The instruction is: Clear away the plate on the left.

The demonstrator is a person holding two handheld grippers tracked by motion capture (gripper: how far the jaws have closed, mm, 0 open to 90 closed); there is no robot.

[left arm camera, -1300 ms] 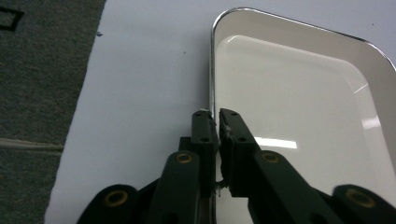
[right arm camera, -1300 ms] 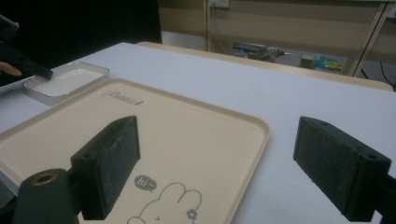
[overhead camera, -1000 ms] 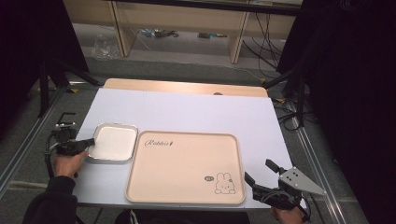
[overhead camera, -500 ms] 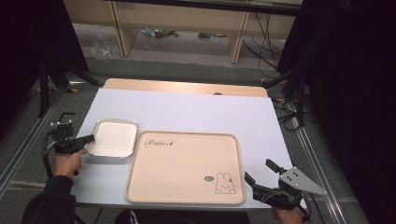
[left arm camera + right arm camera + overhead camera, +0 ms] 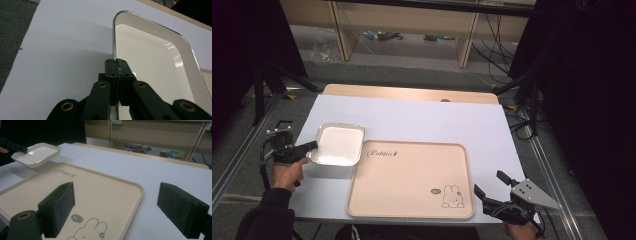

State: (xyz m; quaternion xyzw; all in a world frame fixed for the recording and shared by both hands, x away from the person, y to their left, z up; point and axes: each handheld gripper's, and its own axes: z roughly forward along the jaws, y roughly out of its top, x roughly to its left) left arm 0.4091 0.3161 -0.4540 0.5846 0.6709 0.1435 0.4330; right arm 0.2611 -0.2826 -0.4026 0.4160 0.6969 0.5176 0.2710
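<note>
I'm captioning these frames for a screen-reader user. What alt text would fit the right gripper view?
The right hand-held gripper hangs open over the near corner of a beige tray printed with a cartoon rabbit, on a white table cover. At far left, the left hand-held gripper holds a small white dish by its rim, lifted above the table.

White-topped table with one tray on it

The table (image 5: 422, 117) had a white sheet over its top, with a strip of pale wood showing along the far edge. A beige tray (image 5: 409, 180) with a rabbit drawing and the word "Rabbit" lay flat on the near half, its near edge close to the table's near edge. The small white dish (image 5: 337, 145) by the tray's far left corner cast a shadow on the sheet, and in the right gripper view it hung clear of the surface.
</note>
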